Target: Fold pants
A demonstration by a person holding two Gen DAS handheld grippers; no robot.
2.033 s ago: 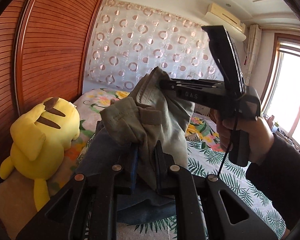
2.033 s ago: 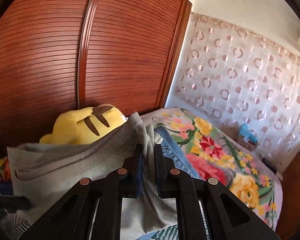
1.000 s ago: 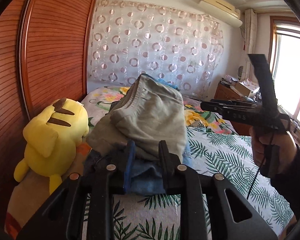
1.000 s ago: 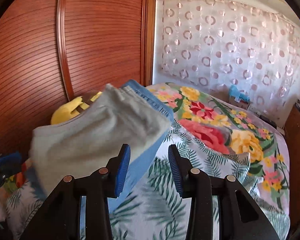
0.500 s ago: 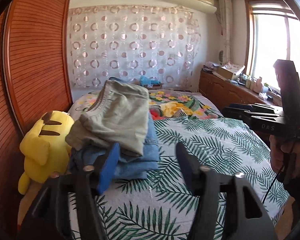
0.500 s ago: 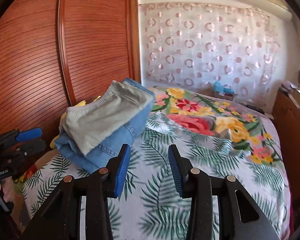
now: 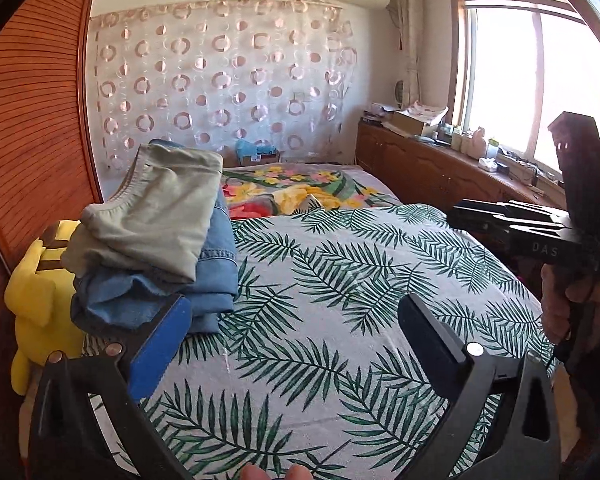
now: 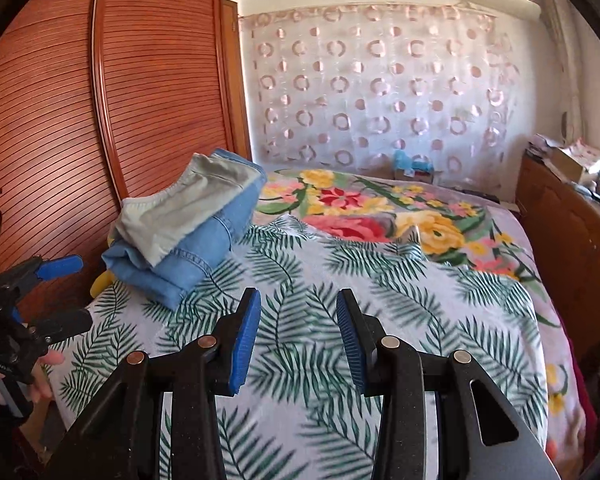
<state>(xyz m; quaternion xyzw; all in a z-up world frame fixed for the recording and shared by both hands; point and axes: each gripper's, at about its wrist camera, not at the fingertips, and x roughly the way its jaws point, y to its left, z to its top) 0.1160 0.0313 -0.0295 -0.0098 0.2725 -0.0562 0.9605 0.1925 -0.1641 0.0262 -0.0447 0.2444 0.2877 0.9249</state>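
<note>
Bedroom with a wooden wardrobe [image 7: 32, 120] on one wall and a circle-print curtain [image 7: 220, 80] behind the bed; everything sits on the bed [image 7: 340, 280] with its palm-leaf cover.

Left wrist view: folded grey-green pants [image 7: 156, 216] lie on top of folded jeans [image 7: 216, 264], stacked at the wardrobe-side edge of the bed, probably to keep the middle of the cover free for the next garment. A yellow plush toy [image 7: 40, 292] sits between the stack and the wardrobe, touching or just beside the jeans, can't tell which. Left gripper [image 7: 296, 344] has just been opening; its fingers are spread wide with nothing between them, the blue pad just beside the near corner of the stack, no contact that I can see. Reads as a release after setting the pants down. Right gripper [image 7: 500, 220] is held by a hand [image 7: 572, 304] at the far side of the bed from the stack, well apart from it.

Right wrist view: right gripper [image 8: 298, 336] has its fingers [image 8: 244, 336] partly apart, nothing pinched, only the bed cover showing in the gap. The stack sits well clear of it, toward the wardrobe, waistband end facing the camera. Left gripper [image 8: 56, 296] hangs near the stack's near corner, fingers apart and empty. Pants look fully folded and parked; fold step seems done.
</note>
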